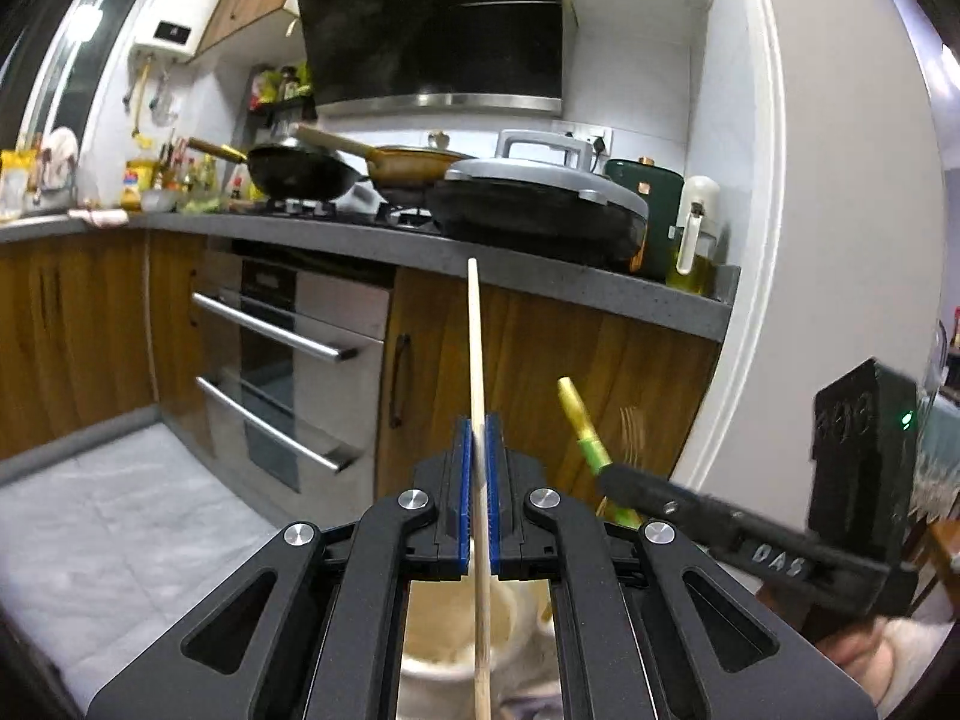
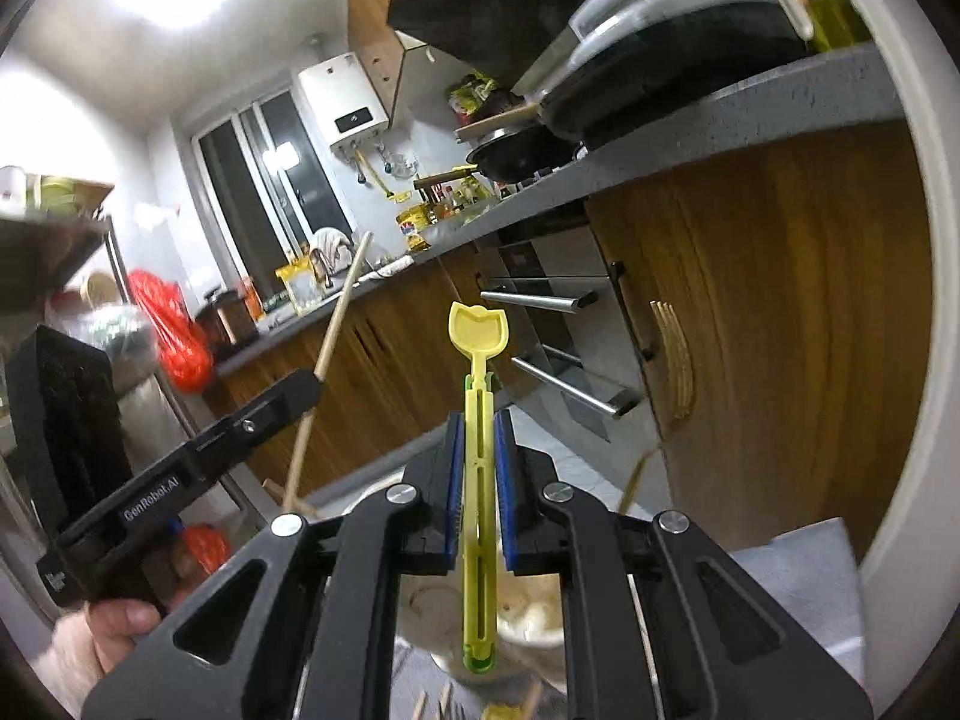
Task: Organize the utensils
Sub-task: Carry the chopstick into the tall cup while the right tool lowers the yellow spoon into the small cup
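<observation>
My left gripper (image 1: 478,429) is shut on a thin wooden stick (image 1: 476,336), like a chopstick, that points up past the blue pads and runs down toward a pale round holder (image 1: 444,630) below. My right gripper (image 2: 479,423) is shut on a yellow plastic utensil (image 2: 478,333) with a green clip, its scoop end up. The same holder (image 2: 528,618) shows below the right gripper. The right gripper (image 1: 606,474) with the yellow utensil (image 1: 579,414) appears at the right of the left wrist view. The left gripper (image 2: 309,384) with the stick (image 2: 336,324) shows in the right wrist view.
A grey counter (image 1: 540,276) carries a stove with pans (image 1: 300,171), a lidded grill pan (image 1: 534,204) and an oil bottle (image 1: 696,234). Wooden cabinets (image 1: 528,372) and an oven (image 1: 300,354) are below. Several wooden utensil tips (image 2: 444,702) lie at the bottom edge.
</observation>
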`<state>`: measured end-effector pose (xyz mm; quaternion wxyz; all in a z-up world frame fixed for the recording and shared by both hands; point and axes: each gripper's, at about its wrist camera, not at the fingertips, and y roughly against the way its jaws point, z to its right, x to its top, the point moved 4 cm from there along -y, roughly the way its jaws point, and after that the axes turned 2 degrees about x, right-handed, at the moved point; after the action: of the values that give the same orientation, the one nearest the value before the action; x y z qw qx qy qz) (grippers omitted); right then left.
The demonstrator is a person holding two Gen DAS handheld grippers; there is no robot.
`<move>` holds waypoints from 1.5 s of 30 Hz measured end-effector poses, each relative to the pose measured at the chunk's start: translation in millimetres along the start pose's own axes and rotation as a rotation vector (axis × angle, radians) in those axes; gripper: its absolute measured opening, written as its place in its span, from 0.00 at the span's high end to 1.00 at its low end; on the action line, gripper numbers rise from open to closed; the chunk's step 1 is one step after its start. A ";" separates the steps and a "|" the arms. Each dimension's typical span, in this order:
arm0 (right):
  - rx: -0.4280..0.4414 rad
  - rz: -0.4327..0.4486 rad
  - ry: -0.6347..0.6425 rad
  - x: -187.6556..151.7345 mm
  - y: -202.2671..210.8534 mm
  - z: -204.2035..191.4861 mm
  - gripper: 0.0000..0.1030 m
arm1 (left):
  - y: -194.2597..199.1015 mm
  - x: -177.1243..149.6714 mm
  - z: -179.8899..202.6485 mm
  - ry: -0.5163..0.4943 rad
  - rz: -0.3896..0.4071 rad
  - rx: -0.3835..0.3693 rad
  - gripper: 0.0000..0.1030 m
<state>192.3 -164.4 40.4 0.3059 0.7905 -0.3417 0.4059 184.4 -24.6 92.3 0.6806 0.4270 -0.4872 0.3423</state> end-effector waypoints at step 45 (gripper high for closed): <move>-0.289 0.009 0.184 -60.1 18.8 5.2 0.90 | 32.1 -74.0 11.6 -0.080 -0.060 0.146 0.95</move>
<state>153.4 -161.7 -9.4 0.4447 0.6961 -0.3706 0.4246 130.3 -26.0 31.5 0.6375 0.5031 -0.4748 0.3391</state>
